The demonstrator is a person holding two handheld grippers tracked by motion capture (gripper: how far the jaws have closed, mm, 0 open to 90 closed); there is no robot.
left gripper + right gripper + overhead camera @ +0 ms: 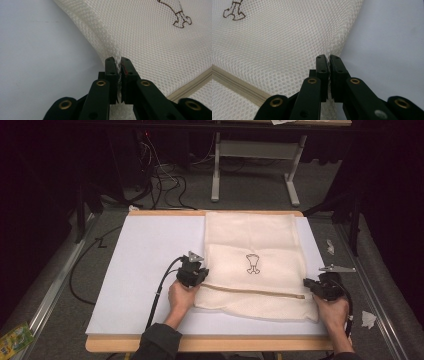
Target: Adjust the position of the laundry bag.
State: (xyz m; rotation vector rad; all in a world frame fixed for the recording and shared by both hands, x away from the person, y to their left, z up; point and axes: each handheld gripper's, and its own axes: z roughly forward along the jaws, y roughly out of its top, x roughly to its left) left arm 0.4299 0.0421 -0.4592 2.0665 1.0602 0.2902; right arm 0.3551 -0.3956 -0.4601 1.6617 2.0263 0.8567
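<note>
A cream mesh bag (252, 262) with a small brown emblem (253, 264) and a beige zipper (252, 291) lies flat on the white board (150, 265). My left gripper (200, 279) is shut on the bag's left edge, level with the zipper's end. In the left gripper view the mesh (150, 37) is pinched between the black jaws of the gripper (118, 61). My right gripper (311, 285) is shut on the bag's right edge near the zipper's other end. The right gripper view has the mesh (287, 37) squeezed in the jaws of the gripper (327, 58).
The board rests on a wooden table (210, 344). Cables (165, 180) and a grey table frame (255, 155) stand on the floor beyond. Scraps of paper (369, 319) lie on the floor at the right, and a green packet (14, 340) at the lower left.
</note>
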